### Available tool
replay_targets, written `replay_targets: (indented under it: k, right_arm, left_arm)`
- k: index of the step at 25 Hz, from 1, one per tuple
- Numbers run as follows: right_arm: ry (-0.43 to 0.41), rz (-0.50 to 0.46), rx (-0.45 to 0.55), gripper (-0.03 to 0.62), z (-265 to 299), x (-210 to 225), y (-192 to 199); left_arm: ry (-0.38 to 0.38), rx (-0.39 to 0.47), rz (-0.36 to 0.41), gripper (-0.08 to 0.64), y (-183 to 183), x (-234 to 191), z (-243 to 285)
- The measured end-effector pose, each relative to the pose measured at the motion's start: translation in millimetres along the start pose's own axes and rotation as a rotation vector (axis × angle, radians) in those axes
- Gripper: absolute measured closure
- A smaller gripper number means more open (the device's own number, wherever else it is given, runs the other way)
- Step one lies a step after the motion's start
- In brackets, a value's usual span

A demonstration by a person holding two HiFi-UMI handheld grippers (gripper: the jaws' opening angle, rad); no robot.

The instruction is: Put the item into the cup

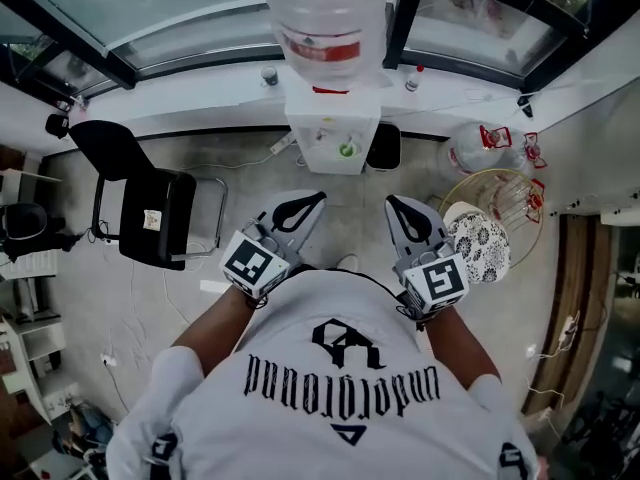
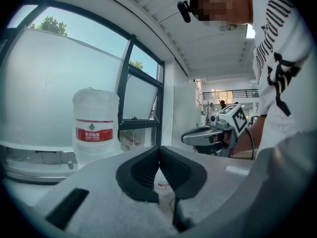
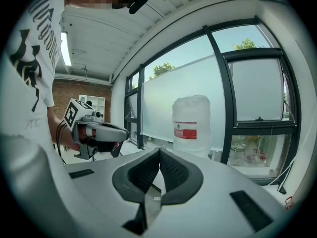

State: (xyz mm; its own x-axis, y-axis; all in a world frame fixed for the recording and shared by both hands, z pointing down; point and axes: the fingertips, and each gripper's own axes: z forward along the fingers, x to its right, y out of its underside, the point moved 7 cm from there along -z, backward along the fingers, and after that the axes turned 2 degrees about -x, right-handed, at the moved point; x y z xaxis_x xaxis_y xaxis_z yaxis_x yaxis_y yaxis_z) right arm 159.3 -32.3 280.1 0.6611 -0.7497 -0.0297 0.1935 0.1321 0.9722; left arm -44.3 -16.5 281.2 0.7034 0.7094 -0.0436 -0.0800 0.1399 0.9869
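Left tongs [image 1: 312,201], right tongs [image 1: 396,204] tips together, facing water dispenser [image 1: 333,133].

The left gripper [image 1: 319,199] and right gripper [image 1: 393,201] were finished in pale grey, with black jaws and black-and-white square markers. The shirt [image 1: 340,318] was white with black print. The water bottle [image 1: 322,13] was clear with a red label. The dispenser [image 1: 333,133] was white, the chair [image 1: 150,208] black, the floor [image 1: 240,168] grey, and the round cushion [image 1: 480,248] white with dark dots.
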Motion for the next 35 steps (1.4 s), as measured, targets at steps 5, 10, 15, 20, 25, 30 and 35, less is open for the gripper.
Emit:
replay_targets:
  k: [5, 10, 15, 20, 25, 30, 35]
  right_arm:
    - [0.015, -0.016, 0.005, 0.577, 3.6, -25.4, -9.1]
    - [0.051, -0.007, -0.024, 0.577, 5.6, -64.9, -10.0]
    - [0.077, -0.013, -0.038, 0.577, 5.6, -121.7, -10.0]
    - [0.121, 0.005, -0.033, 0.577, -0.2, -174.7, -13.0]
    - [0.137, -0.021, -0.047, 0.577, -14.9, -227.0, -13.2]
    - [0.146, -0.014, -0.062, 0.577, -28.1, -259.4, -13.7]
    - [0.158, -0.002, -0.056, 0.577, -39.1, -270.6, -12.0]
  left_arm:
    - [0.044, -0.015, 0.003, 0.548, 2.2, -1.8, -24.5]
    - [0.080, 0.005, -0.019, 0.548, 2.4, -8.2, -70.3]
    - [0.116, -0.001, -0.018, 0.548, 3.5, -10.8, -128.5]
    - [0.149, 0.006, -0.016, 0.548, 7.3, -15.7, -182.6]
    - [0.174, 0.020, 0.001, 0.548, 14.1, -16.1, -233.9]
    - [0.176, 0.021, 0.005, 0.548, 17.7, -18.4, -267.1]
    - [0.170, 0.045, 0.016, 0.548, 14.0, -13.2, -274.3]
